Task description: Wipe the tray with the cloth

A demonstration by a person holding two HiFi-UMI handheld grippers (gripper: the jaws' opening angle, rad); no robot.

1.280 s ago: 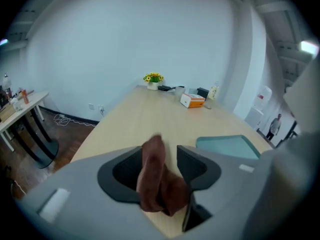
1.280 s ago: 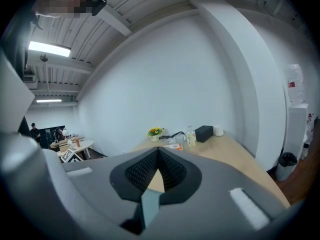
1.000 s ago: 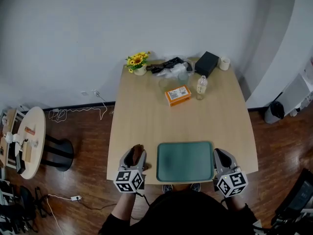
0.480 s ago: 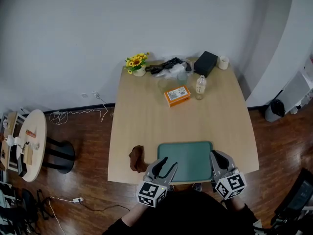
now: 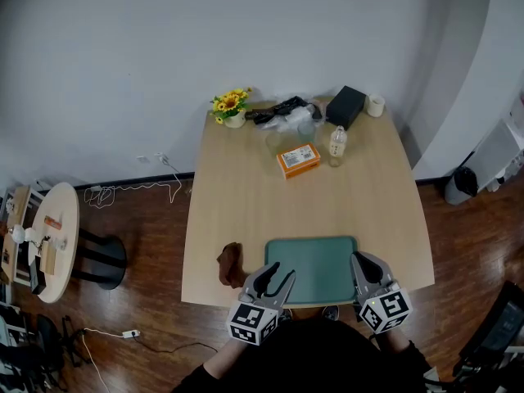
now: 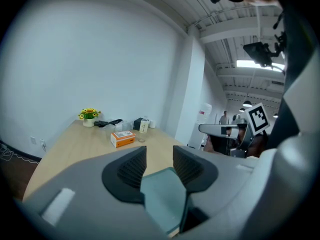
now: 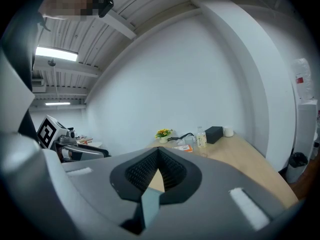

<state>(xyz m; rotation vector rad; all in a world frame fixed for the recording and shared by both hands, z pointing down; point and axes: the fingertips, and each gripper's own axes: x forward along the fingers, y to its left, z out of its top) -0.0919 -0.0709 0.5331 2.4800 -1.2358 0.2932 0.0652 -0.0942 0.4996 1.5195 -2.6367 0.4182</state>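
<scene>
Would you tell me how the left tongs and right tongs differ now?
The left tongs stand apart around a tray corner, having just been closing; the right tongs are shut on the tray's rim. The left tongs sit at the near-left corner, the right tongs at the right edge. Both are at the tray's near end; neither holds the cloth.

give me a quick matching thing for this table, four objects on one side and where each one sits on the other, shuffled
1. cloth
2. tray
3. orange box
4. flowers

a. far left corner of the table
b. flat at the middle of the near edge
c. crumpled near the front left corner, left of the tray
d. on the far half, in from the edges

Pairs: 1-c, 2-b, 3-d, 4-a
</scene>
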